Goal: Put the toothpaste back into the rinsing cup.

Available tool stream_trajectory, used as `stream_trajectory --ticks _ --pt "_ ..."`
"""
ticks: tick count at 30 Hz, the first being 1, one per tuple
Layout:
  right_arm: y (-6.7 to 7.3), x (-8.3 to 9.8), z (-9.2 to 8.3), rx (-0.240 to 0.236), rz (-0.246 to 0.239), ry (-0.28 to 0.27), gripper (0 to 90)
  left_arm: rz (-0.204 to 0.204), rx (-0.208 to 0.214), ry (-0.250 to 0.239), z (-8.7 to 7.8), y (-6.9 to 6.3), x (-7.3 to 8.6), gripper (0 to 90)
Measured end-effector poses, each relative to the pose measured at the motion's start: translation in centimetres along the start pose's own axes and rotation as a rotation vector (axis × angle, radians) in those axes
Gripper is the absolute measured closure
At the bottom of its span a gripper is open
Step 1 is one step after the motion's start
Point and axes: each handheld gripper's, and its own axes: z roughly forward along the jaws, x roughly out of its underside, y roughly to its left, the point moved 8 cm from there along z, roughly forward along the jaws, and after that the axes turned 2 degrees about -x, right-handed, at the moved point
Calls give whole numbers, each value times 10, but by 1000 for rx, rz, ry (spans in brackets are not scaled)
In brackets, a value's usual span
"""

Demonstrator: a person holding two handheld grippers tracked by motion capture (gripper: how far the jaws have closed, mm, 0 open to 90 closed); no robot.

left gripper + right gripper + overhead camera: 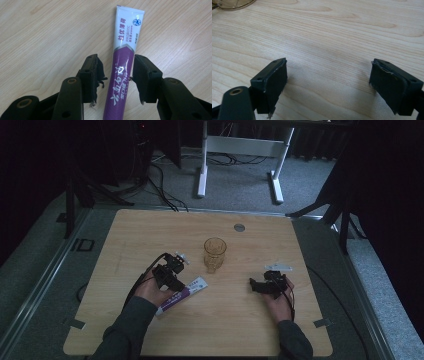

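Left tool (115, 82) tilted down, jaws apart astride toothpaste tube (124, 62), seemingly untouched, right tool (329, 85) agape.

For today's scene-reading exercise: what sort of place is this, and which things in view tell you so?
Probably a lab or recording studio: a bare wooden table on grey carpet, dark curtains around it, cables trailing over the floor, and a person holding a gripper in each hand.

The high view looks forward and down over the whole wooden tabletop (240, 320). Each gripper view rides low, close to the wood: the left shares the toothpaste tube (123, 65) with it, the right the amber glass (233, 3).
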Motion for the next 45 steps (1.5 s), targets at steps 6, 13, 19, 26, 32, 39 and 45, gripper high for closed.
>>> stream_trajectory --ticks 6,13,19,26,32,39,45 --pt "0 0 0 0 0 0 146 9 10 24 4 -1 1 559" --pt "0 0 0 0 0 0 146 16 24 58 9 -2 3 563" --pt "0 0 0 0 0 0 146 11 31 86 14 -2 4 564" --pt "0 0 0 0 0 0 146 20 38 109 18 -3 5 564" --pt "0 0 0 0 0 0 146 13 44 116 18 0 4 562" --pt "0 0 0 0 0 0 146 19 52 129 21 -1 4 562" --pt "0 0 0 0 0 0 146 32 58 148 26 -3 4 562"
